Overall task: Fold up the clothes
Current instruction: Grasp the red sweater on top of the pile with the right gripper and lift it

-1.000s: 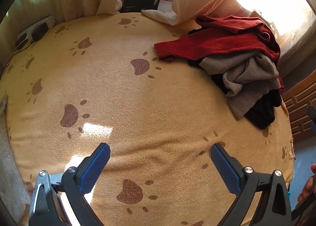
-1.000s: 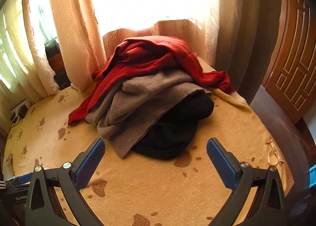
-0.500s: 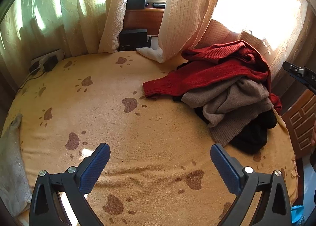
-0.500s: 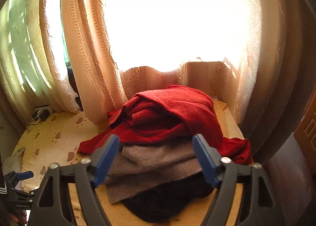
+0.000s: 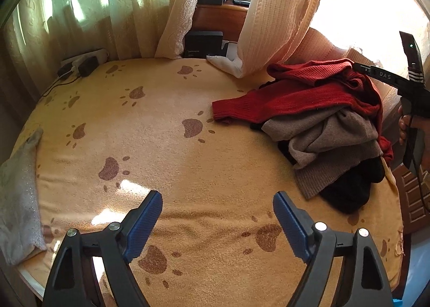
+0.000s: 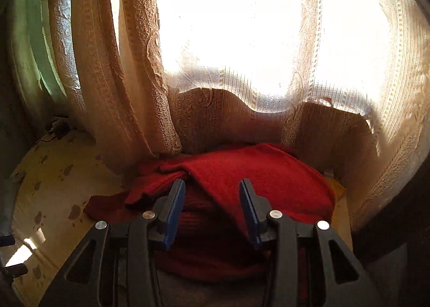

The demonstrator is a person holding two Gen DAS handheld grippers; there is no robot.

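Observation:
A pile of clothes lies at the right of the yellow paw-print blanket: a red sweater on top, a grey sweater under it, a black garment lowest. My left gripper hovers over bare blanket to the left of the pile, its jaws closing with nothing between them. My right gripper is down on top of the red sweater. Its jaws are half-wide and closing, a raised fold of red knit between the pads, which do not press it. The right gripper also shows from the side.
Cream curtains hang close behind the pile against a bright window. A black box and a power strip sit at the bed's far edge. A pale cloth lies at the left edge. A wooden door stands right.
My right gripper has swung forward from in front of the pile onto the red sweater, and its jaws have narrowed. The left gripper rose slightly, then its jaws narrowed.

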